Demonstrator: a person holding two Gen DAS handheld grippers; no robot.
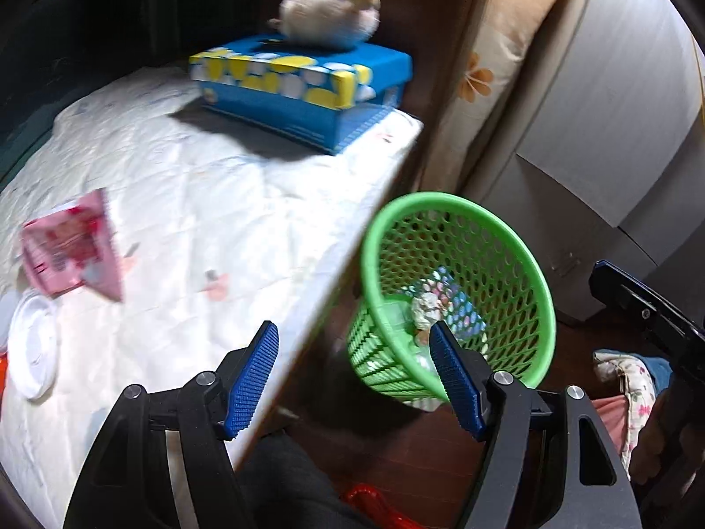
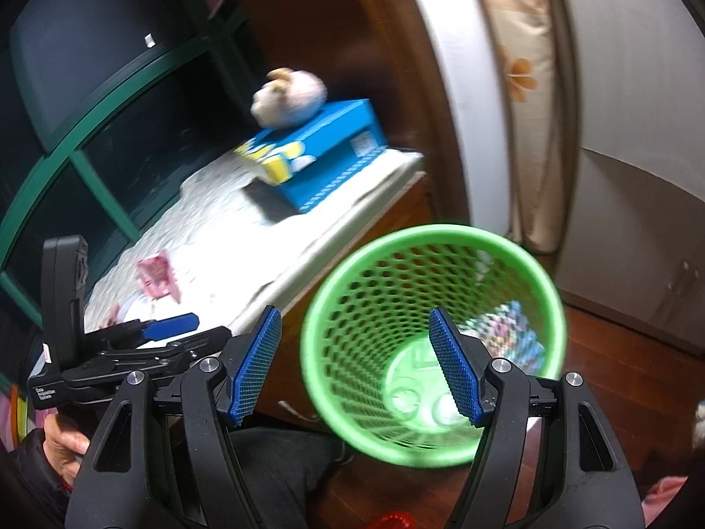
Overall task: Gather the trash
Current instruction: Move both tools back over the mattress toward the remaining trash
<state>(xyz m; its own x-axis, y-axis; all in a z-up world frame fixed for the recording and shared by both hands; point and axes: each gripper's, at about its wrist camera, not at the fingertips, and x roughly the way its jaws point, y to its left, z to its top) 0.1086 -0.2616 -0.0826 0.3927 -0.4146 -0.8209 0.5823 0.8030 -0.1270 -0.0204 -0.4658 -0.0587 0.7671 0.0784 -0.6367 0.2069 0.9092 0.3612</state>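
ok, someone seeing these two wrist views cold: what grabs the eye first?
The bright green mesh wastebasket on the dark wood floor beside the table, with colourful wrappers and crumpled paper already lying in its bottom. Next the blue and yellow tissue box at the far end of the white tablecloth, with a small plush toy on top. A pink packet lies at the table's left side, and both claws are empty.

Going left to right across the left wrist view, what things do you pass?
White lid → pink packet → blue tissue box with the plush toy on top → green basket → right gripper.
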